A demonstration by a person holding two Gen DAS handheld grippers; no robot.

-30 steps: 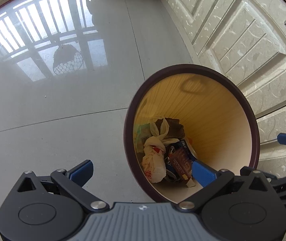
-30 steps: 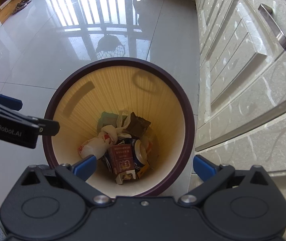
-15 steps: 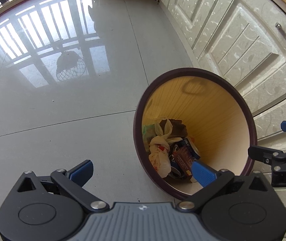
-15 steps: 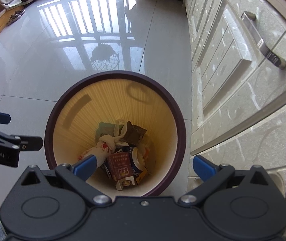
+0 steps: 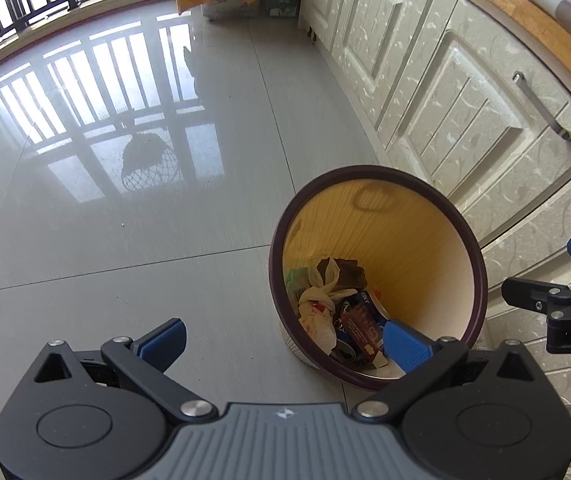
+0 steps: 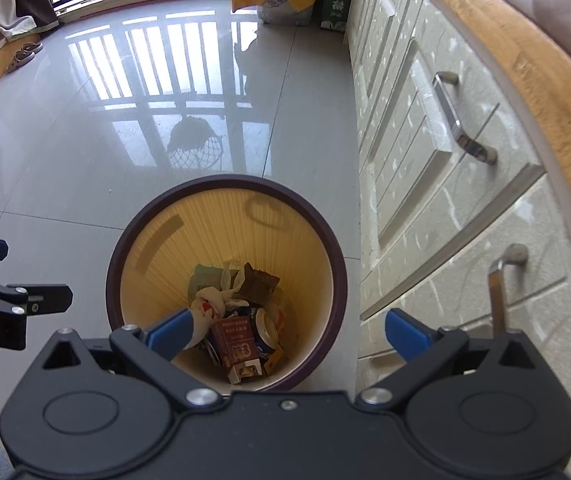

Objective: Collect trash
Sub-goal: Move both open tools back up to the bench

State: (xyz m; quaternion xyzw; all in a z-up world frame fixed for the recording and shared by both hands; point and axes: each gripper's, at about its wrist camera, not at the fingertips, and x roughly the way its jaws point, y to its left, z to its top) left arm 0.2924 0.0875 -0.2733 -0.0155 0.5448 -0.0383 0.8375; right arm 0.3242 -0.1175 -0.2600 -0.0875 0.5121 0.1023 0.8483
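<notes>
On floor by cabinets [image 6: 425, 184] — bin [image 6: 337, 276], maroon rim, trash [image 6: 241, 320] inside | both jaws wide, empty

trash bin [image 6: 325, 240]: round, dark maroon rim, ribbed yellow inner wall, upright on floor tiles, seen at 6 o'clock in right wrist view, 4 o'clock in left wrist view | trash [image 6: 241, 320]: white plastic bag [image 5: 317, 308], red carton [image 6: 235, 344], brown wrapper [image 6: 259, 282], green packet [image 6: 205, 274], heaped at bin bottom
</notes>
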